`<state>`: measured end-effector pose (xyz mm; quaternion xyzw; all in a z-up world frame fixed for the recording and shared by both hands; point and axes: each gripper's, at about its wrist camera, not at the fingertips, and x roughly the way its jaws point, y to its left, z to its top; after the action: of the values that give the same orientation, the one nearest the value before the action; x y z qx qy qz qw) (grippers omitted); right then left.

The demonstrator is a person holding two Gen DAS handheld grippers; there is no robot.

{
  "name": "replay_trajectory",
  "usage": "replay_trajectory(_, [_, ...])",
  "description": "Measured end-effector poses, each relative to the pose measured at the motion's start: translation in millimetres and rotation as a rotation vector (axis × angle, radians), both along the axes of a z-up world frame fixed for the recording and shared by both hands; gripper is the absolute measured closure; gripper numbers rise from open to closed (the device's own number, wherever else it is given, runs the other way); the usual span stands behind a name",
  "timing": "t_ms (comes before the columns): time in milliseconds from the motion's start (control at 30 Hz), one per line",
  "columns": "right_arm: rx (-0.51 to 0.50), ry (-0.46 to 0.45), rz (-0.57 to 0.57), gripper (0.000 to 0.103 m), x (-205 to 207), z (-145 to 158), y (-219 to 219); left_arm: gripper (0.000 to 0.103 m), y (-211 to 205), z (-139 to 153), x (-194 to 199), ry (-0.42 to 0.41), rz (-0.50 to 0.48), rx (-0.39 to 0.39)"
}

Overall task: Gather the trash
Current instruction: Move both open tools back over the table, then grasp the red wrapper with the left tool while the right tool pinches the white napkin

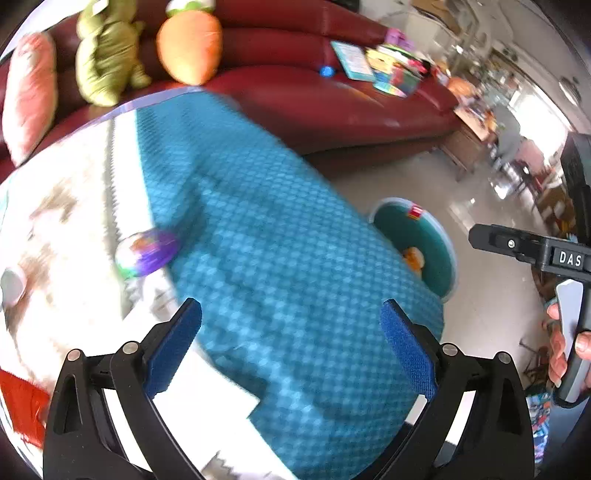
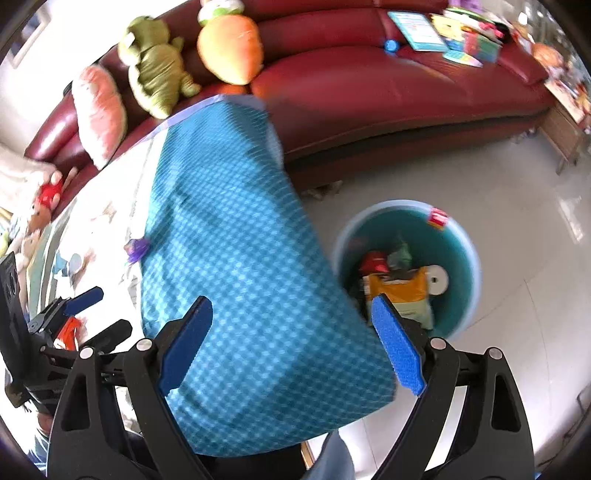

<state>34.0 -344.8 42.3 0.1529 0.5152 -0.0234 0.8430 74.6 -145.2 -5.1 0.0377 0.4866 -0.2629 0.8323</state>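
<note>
Left gripper [image 1: 291, 345]: jaws gaping wide, grasping nothing, hovering over the blue tablecloth [image 1: 280, 236].
Right gripper [image 2: 291, 345]: likewise spread, empty.
Purple wrapper [image 1: 153, 251]: lying at the cloth's left edge.
Bin [image 2: 461, 254]: standing on the floor, holding trash.

Home living room: red leather sofa [image 2: 369, 92] with plush carrot [image 2: 229, 48], green plush dinosaur [image 2: 155, 66], children's books [image 2: 443, 33]; glossy tiled floor [image 2: 517, 240]; round blue bin [image 2: 461, 251] of wrappers beside cloth-covered worktop [image 1: 74, 221].
</note>
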Motion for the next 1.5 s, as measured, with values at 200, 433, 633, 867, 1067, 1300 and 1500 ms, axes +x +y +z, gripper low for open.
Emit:
replay_trajectory(200, [-0.025, 0.024, 0.126, 0.019, 15, 0, 68, 0.006, 75, -3, -5, 0.002, 0.111, -0.017])
replay_trajectory(433, [-0.034, 0.069, 0.309, 0.019, 31, -20, 164, 0.006, 163, -12, -16, 0.008, 0.246, -0.018])
replay_trajectory(633, [-0.037, 0.125, 0.42, 0.019, 37, -43, 224, 0.006, 223, -10, -30, -0.033, 0.31, 0.045])
replay_trajectory(867, [-0.054, 0.176, 0.484, 0.019, 43, -61, 267, 0.006, 288, -21, -33, -0.05, 0.392, 0.095])
replay_trajectory(1067, [-0.084, 0.194, 0.502, 0.019, 52, -71, 282, 0.006, 308, -52, -18, 0.027, 0.405, 0.083])
replay_trajectory(1300, [-0.073, 0.212, 0.472, 0.019, 63, -82, 280, 0.007, 298, -68, -11, 0.053, 0.368, 0.029])
replay_trajectory(1500, [-0.08, 0.224, 0.485, 0.019, 67, -95, 294, 0.047, 291, -66, -12, 0.046, 0.346, 0.011])
